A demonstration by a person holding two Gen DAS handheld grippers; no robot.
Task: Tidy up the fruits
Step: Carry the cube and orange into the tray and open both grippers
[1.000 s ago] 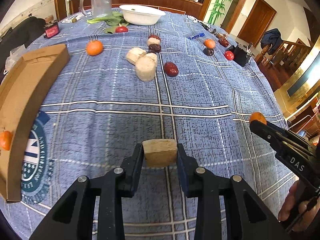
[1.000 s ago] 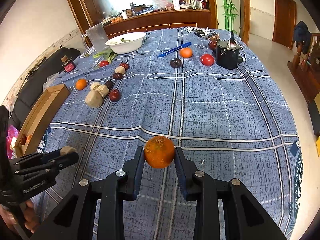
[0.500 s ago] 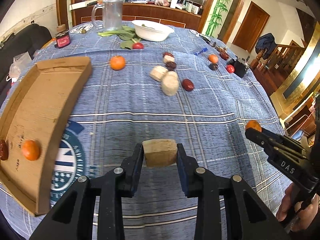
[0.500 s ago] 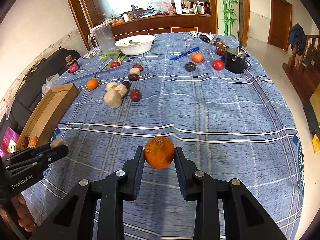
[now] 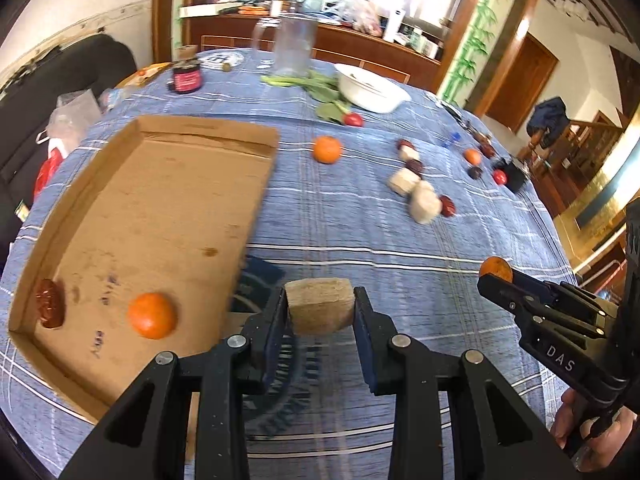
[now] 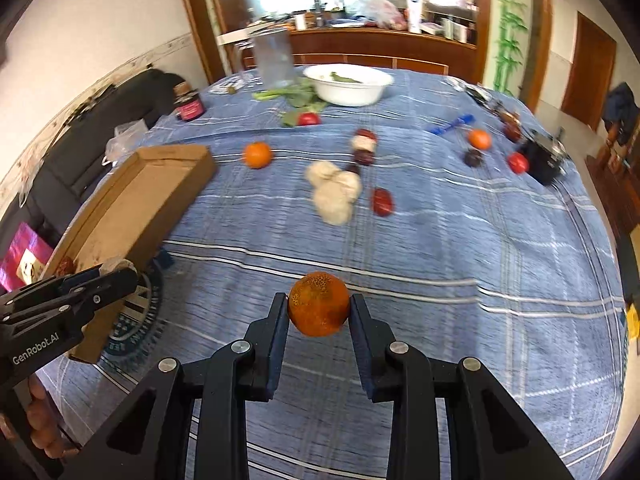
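My left gripper [image 5: 320, 312] is shut on a tan, blunt-cut chunk [image 5: 321, 305], held above the blue checked cloth just right of the cardboard tray [image 5: 168, 208]. In the tray lie an orange [image 5: 152, 315] and a dark red date [image 5: 50, 308]. My right gripper [image 6: 319, 312] is shut on a mottled orange [image 6: 319, 304]; in the left wrist view it shows at the right edge as the right gripper [image 5: 496, 276]. On the cloth remain an orange [image 6: 257, 155], pale chunks [image 6: 334, 192], red dates [image 6: 382, 201] and a far orange [image 6: 479, 139].
A white bowl [image 6: 348, 84], green leaves [image 6: 296, 96], a clear jug [image 6: 274, 58] and a dark jar [image 6: 188, 104] stand at the far end. A black pot [image 6: 542, 160], a red tomato [image 6: 518, 162] and a blue pen [image 6: 452, 124] lie far right. A person's hand [image 6: 44, 428] grips the left tool.
Both grippers have swung left across the table with their loads; the cardboard tray has come much closer, and its orange and date now show inside it. Neither grip changed.
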